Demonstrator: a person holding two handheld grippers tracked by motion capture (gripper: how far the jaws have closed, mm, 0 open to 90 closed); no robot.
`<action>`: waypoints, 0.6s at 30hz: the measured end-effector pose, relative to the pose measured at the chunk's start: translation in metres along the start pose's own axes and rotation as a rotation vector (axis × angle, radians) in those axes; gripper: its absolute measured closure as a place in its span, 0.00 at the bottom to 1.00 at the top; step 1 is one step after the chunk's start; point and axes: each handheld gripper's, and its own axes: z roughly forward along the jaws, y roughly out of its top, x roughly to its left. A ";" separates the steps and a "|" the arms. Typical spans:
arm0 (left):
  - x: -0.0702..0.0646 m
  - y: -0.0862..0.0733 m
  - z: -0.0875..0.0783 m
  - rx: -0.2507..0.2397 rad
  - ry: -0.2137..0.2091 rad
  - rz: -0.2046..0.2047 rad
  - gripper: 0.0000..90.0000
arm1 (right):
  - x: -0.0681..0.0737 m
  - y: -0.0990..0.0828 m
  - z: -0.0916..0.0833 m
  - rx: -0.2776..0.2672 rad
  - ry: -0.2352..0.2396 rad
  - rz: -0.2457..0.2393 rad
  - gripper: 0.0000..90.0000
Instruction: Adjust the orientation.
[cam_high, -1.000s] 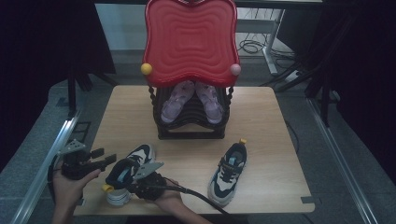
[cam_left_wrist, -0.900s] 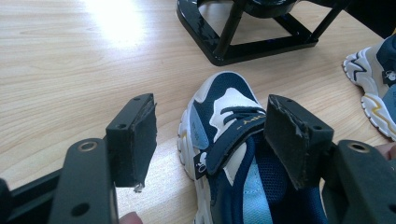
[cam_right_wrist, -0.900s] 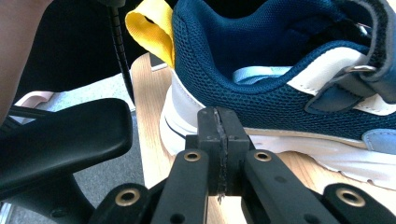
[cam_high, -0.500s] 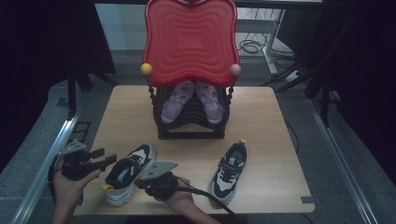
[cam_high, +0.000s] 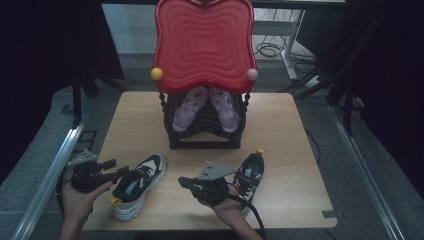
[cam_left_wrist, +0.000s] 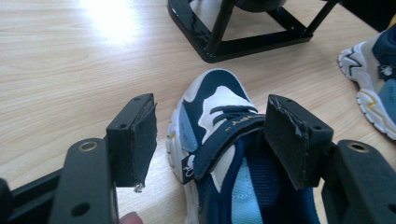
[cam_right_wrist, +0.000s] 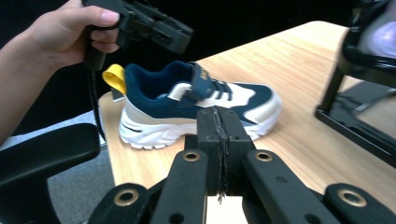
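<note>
While the left shoe (cam_high: 137, 186) lies near the front left corner of the table (cam_high: 280, 125), the open left gripper (cam_high: 112, 171) is held over its collar, jaws astride the opening but pressing on nothing. The right gripper (cam_high: 186, 184) is shut and empty, between the two shoes. The right shoe (cam_high: 248, 175) lies toward the front right. The shoe is judged light, with a soft padded upper and a stiffer moulded sole; the smooth side panels could slip. A hold is best taken on the heel collar or the yellow loop (cam_right_wrist: 114, 77), where the rim can be pinched. The wood-grain table is flat and bare enough; a black rack (cam_high: 205, 127) with a pink pair (cam_high: 206, 106) stands at the back edge. The dark room is bordered by grey floor.
</note>
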 end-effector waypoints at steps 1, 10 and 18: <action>0.000 0.000 -0.001 -0.001 0.001 -0.001 0.39 | -0.002 -0.001 -0.003 0.001 -0.008 0.000 0.99; 0.000 -0.001 0.000 0.002 0.001 0.000 0.39 | -0.013 -0.016 -0.019 0.018 -0.058 0.020 0.99; -0.001 0.001 0.001 0.005 -0.008 0.008 0.39 | -0.019 -0.023 -0.035 0.013 -0.096 0.041 0.99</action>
